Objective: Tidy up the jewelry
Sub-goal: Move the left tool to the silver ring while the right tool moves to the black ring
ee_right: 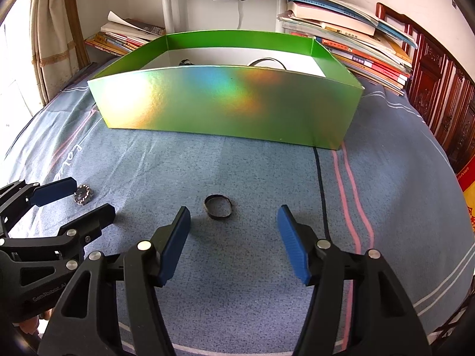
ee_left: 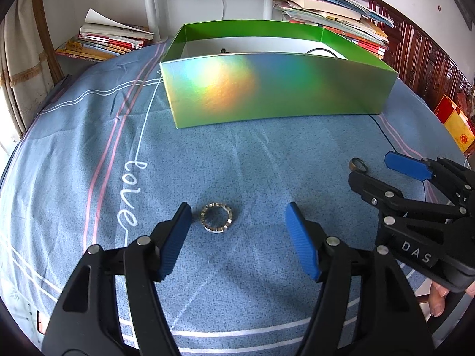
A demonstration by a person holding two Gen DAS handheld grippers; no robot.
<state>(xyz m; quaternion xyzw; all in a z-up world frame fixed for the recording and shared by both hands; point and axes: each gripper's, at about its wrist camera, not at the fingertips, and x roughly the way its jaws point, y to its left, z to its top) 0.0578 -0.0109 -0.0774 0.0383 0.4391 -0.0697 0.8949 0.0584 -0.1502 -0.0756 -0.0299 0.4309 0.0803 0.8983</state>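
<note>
1. Left gripper is hovering low over the bed, jaws wide, holding nothing; the studded ring is lying flat just ahead, hugging the left jaw.
2. Right gripper is hovering likewise, jaws wide, empty; the dark band is lying just ahead, left of centre.
3. Green box is sitting far, open-topped, well apart from both rings.

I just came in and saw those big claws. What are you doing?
Tidying rings into the green box on the bed. The left hand-held gripper is open around a sparkly ring, and the right hand-held gripper is open just short of a dark ring. Neither ring is picked up yet.
</note>
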